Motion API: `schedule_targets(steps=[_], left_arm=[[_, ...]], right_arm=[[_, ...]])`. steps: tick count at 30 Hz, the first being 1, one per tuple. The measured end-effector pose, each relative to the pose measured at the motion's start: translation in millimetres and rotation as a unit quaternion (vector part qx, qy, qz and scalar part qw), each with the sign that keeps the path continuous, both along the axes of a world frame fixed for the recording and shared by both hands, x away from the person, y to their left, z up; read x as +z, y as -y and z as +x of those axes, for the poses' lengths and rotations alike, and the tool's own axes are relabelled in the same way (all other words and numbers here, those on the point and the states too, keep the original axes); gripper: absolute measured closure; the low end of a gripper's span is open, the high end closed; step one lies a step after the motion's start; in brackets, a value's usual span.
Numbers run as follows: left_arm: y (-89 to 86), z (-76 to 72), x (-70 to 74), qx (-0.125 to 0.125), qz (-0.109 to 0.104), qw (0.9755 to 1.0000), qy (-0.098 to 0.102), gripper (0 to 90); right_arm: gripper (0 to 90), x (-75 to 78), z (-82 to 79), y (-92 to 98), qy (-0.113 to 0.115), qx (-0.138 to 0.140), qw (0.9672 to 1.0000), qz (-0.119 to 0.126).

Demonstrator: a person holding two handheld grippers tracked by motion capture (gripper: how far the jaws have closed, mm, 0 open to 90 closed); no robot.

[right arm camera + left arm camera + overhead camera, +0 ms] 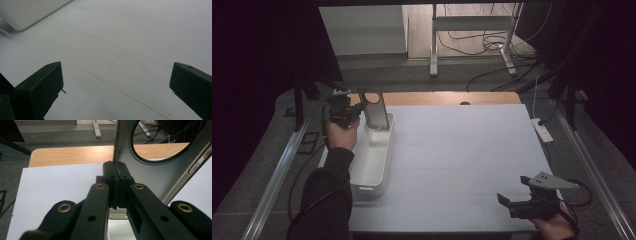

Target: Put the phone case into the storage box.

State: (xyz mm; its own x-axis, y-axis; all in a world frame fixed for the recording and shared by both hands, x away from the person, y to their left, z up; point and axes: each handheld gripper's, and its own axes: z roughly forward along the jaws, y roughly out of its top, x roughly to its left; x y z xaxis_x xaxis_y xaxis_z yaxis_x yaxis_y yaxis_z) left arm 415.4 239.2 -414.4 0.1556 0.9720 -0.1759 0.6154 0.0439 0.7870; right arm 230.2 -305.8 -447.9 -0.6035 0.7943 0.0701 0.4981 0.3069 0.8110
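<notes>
Grey phone case stands upright just past the left gripper, pinched by its edge so it can drop into the white bin below, while the right gripper waits with jaws wide apart.

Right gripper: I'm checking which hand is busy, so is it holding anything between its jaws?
No, the right gripper has its jaws spread wide apart above the bare white table, with nothing between them.

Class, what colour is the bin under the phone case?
White bin; the high view shows it best.
</notes>
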Motion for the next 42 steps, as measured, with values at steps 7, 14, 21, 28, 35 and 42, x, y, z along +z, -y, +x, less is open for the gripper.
schedule_targets(steps=[7,14,21,28,35,42], left_arm=[[3.5,4.5,-8.3,0.001,0.003,1.0000,-0.003,89.3],[6.2,6.9,-16.5,0.001,0.007,0.9999,-0.010,89.3],[8.1,7.7,-21.9,0.001,0.008,0.9999,-0.014,89.3],[7.7,8.1,-25.5,0.003,0.009,0.9998,-0.019,89.2],[7.5,8.5,-28.9,0.002,0.009,0.9996,-0.027,89.2],[6.9,9.2,-32.2,-0.002,0.014,0.9992,-0.037,89.2]], right_arm=[[0.0,-0.2,0.4,0.0,-0.002,0.001,1.0000,0.000],[0.0,-0.2,0.6,0.1,-0.004,0.002,1.0000,-0.001],[0.0,-0.4,0.7,-0.2,-0.004,0.002,1.0000,-0.002],[0.0,-0.5,0.9,-0.3,-0.005,0.004,1.0000,-0.002],[0.0,-0.6,1.0,-0.5,-0.006,0.004,1.0000,-0.002],[0.0,-0.6,1.0,-0.6,-0.006,0.005,1.0000,-0.003]])
